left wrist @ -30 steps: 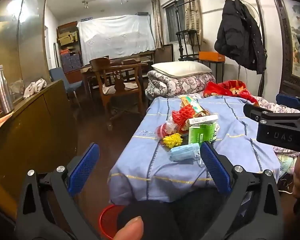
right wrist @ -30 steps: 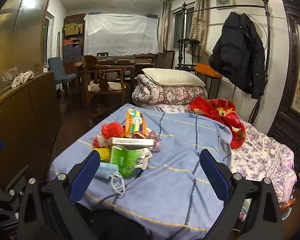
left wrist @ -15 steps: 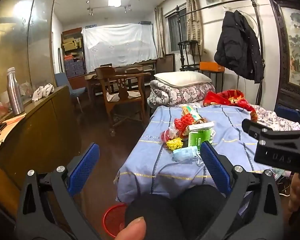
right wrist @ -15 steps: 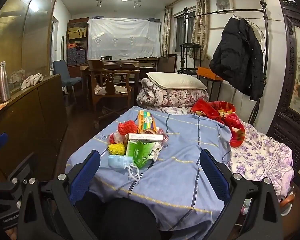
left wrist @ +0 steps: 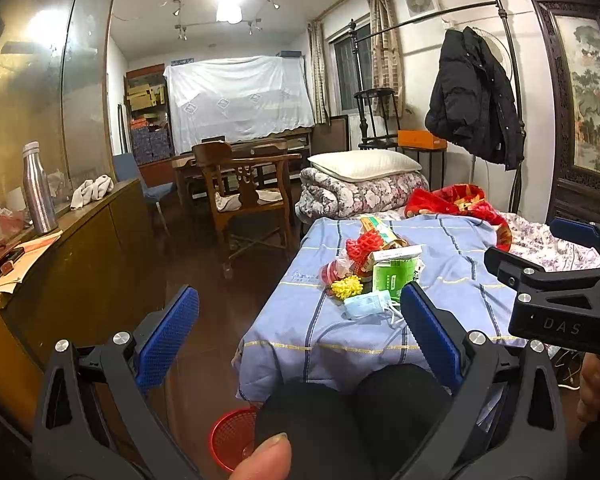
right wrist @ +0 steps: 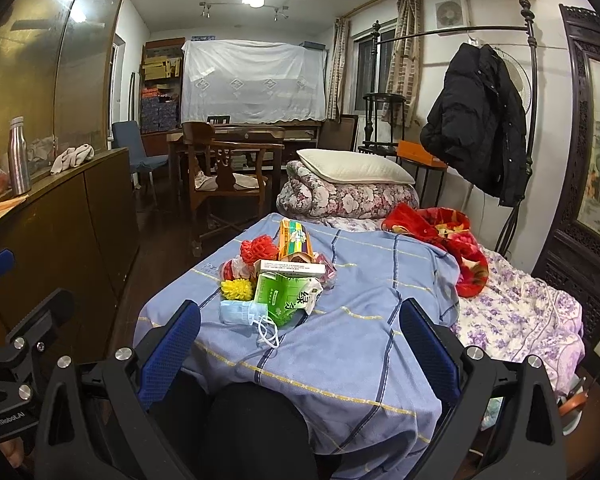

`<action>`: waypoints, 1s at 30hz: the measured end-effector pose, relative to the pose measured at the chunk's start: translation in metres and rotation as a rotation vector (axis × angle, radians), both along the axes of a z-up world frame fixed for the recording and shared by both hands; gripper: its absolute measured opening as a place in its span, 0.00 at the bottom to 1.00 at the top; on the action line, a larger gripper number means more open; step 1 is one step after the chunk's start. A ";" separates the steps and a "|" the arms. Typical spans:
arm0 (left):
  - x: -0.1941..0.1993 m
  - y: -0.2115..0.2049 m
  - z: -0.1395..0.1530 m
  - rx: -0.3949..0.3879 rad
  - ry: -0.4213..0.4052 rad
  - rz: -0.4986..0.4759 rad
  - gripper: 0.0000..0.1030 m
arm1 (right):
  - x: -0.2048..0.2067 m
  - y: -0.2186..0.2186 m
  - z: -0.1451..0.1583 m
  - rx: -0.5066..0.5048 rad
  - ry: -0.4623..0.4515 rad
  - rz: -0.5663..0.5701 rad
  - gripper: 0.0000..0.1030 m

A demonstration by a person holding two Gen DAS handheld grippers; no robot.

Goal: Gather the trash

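Red basket (left wrist: 233, 436) sat on the floor at the left, below the left tongs (left wrist: 296, 340) — wide open, empty. Both views had drawn back from the trash pile (right wrist: 274, 286) on the blue bedsheet (right wrist: 340, 344) since a second earlier; nothing collected yet. Right tongs (right wrist: 300, 344) gaped empty too.

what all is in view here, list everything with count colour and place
face mask: 1, light blue, front of the trash pile on the bed
green packet: 1, green, behind the mask
flat box: 1, white, on top of the pile
foam nets: 2, yellow and red, left of the pile
bedsheet: 1, blue with stripes, over the bed
basket: 1, red, on the floor beside the bed
bottle: 1, silver, on the cabinet
jacket: 1, black, hanging on the bed frame
left gripper: 1, black with blue pads, open
right gripper: 1, black with blue pads, open
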State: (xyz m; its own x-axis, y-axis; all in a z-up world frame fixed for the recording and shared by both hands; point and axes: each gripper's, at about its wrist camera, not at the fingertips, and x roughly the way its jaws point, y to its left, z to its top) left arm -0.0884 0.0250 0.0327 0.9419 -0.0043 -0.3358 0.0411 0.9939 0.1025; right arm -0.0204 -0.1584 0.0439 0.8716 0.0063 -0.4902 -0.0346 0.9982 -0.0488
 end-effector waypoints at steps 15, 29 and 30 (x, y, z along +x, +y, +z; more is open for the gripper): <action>-0.001 0.000 0.000 0.001 -0.003 0.002 0.93 | -0.002 -0.004 0.000 0.005 -0.013 -0.003 0.94; -0.001 -0.001 0.001 0.002 0.000 0.002 0.93 | -0.004 -0.010 0.003 0.046 -0.031 -0.014 0.94; -0.001 0.000 0.001 0.001 0.000 0.002 0.93 | -0.005 -0.012 0.004 0.053 -0.038 -0.016 0.94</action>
